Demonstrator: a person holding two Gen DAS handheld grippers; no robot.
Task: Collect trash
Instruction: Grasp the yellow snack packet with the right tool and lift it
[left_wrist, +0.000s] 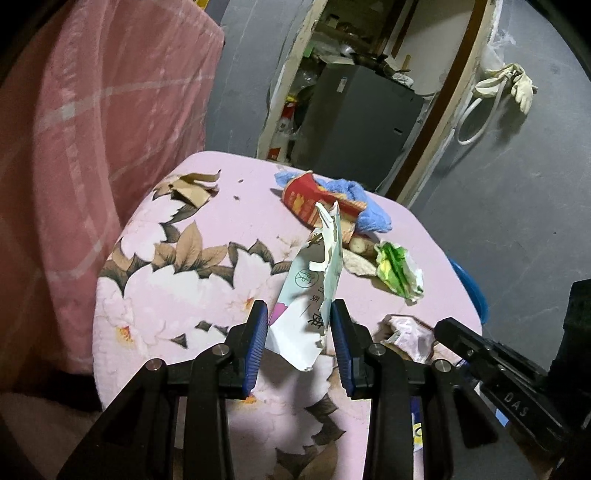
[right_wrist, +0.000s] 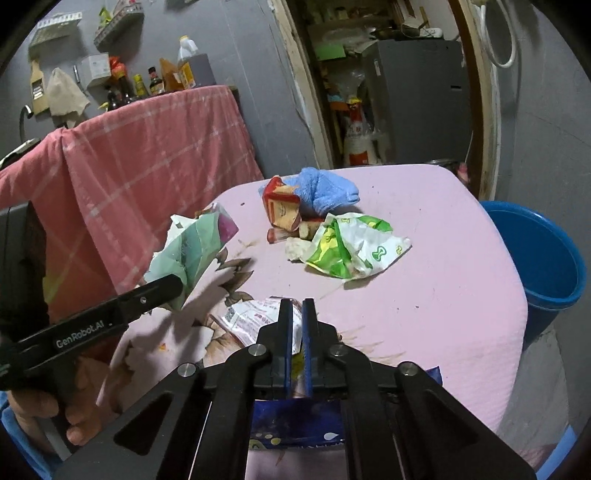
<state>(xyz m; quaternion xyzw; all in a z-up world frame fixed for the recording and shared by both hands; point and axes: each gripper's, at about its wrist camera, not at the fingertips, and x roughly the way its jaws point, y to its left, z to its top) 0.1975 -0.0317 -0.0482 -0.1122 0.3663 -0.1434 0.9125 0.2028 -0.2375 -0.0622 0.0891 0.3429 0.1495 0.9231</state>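
Blue-padded jaws of the right gripper (right_wrist: 297, 306) are pressed nearly together on a thin white-and-pink wrapper (right_wrist: 255, 317), which lies on the pink floral tablecloth (right_wrist: 443, 266) at the table's near edge. A dark blue wrapper (right_wrist: 295, 421) shows just below the jaws, close to the lens. This gripper points downward and forward over the table.

Left of it, the left gripper (left_wrist: 300, 314) is raised above the tablecloth, also angled down, its pads clamped on the lower part of a torn pale-green and white paper packet (left_wrist: 314, 291), whose ragged top sticks up and forward. A hand (right_wrist: 55, 410) wraps the handle below that gripper.

Farther across the tablecloth from the right gripper lie a green-and-white crumpled bag (right_wrist: 351, 247), a red carton (right_wrist: 282, 210) and a blue cloth (right_wrist: 325, 188), bunched together. Torn brown cardboard (left_wrist: 192, 188) sits at the far left side. Beyond the table's right edge stands a blue bucket (right_wrist: 535, 254).
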